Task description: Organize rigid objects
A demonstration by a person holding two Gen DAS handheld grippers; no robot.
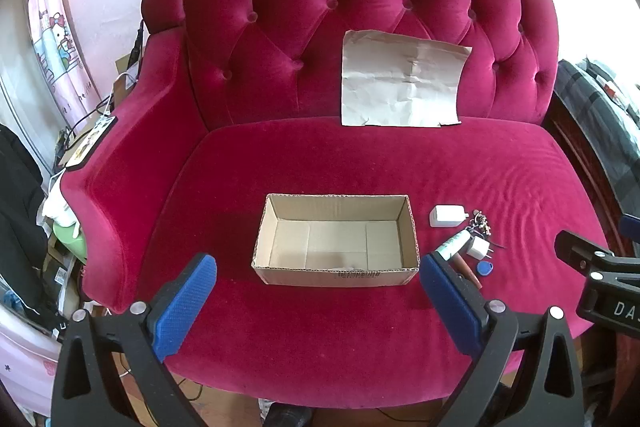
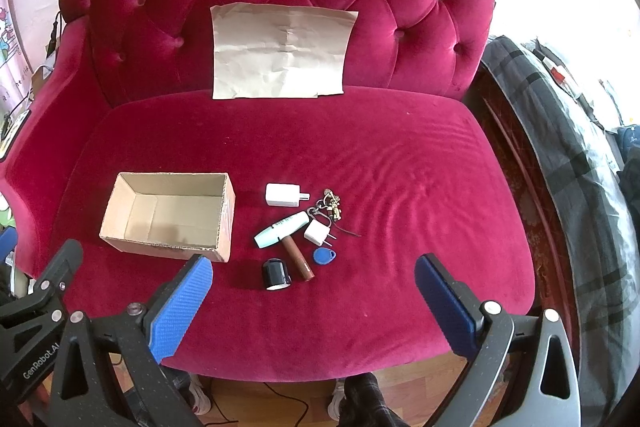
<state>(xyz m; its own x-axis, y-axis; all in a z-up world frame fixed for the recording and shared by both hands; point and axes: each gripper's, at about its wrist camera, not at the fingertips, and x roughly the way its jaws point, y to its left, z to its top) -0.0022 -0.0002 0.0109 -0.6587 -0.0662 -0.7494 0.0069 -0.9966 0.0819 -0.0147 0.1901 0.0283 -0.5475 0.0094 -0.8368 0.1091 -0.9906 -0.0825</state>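
An open, empty cardboard box (image 1: 336,241) (image 2: 170,217) sits on the red sofa seat (image 2: 360,155). To its right lies a cluster of small items: a white adapter (image 2: 283,195), a keyring with keys (image 2: 330,209), a pale blue-white tube (image 2: 280,229), a white plug charger (image 2: 318,231), a brown stick (image 2: 298,259), a blue key fob (image 2: 324,255) and a black cylinder (image 2: 275,274). My left gripper (image 1: 318,301) is open and empty, in front of the box. My right gripper (image 2: 314,299) is open and empty, in front of the cluster.
A creased brown paper sheet (image 2: 282,51) leans on the tufted sofa back. A dark plaid bed (image 2: 572,155) stands to the right. Clutter and cables lie beyond the left armrest (image 1: 104,187). Wooden floor shows under the sofa's front edge.
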